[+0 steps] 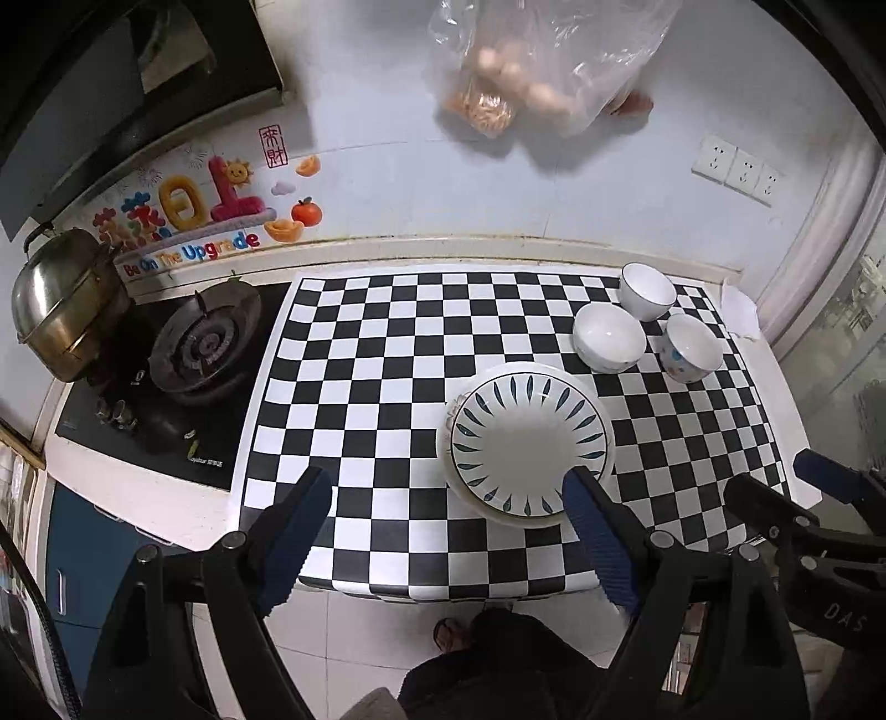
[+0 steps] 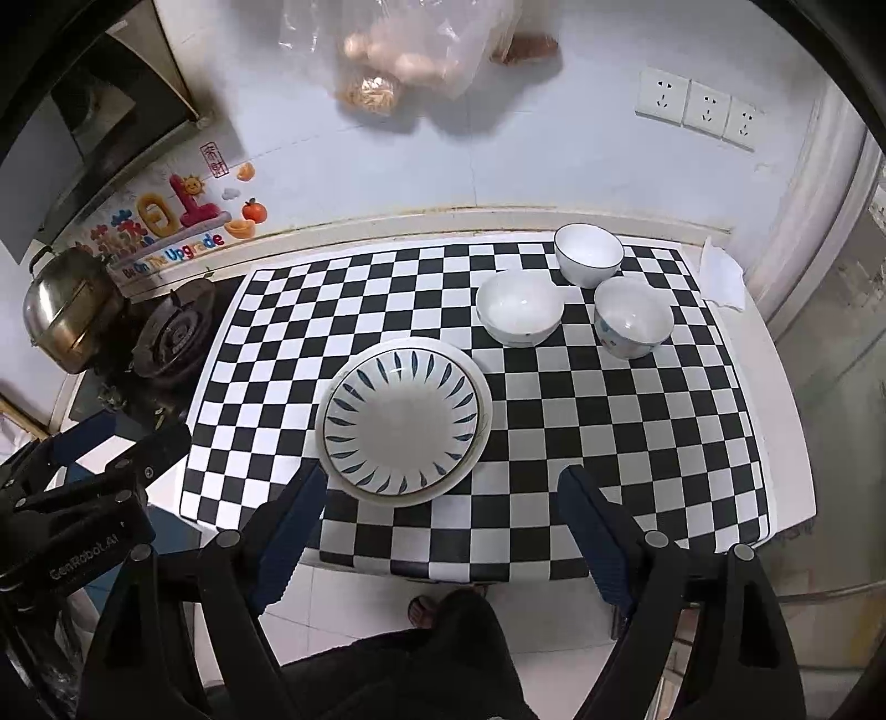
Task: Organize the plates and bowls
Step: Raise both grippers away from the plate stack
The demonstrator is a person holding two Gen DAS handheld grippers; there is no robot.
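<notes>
A white plate with blue leaf marks (image 1: 529, 443) (image 2: 401, 421) lies on top of another plate on the checkered counter (image 1: 360, 387) (image 2: 609, 432). Three white bowls stand apart behind it: a wide one (image 1: 609, 338) (image 2: 519, 314), a blue-rimmed one (image 1: 647, 291) (image 2: 588, 255) and a patterned one (image 1: 692, 349) (image 2: 632, 317). My left gripper (image 1: 448, 487) is open above the counter's front edge, its right finger over the plate's near rim. My right gripper (image 2: 443, 487) is open and empty, its left finger beside the plate's near left rim.
A gas stove (image 1: 205, 346) (image 2: 171, 343) and a steel pot (image 1: 58, 310) (image 2: 66, 307) sit to the left. A plastic bag of eggs (image 1: 531, 72) (image 2: 398, 50) hangs on the wall. Wall sockets (image 2: 698, 108) are at the right. A folded tissue (image 2: 720, 274) lies at the counter's right end.
</notes>
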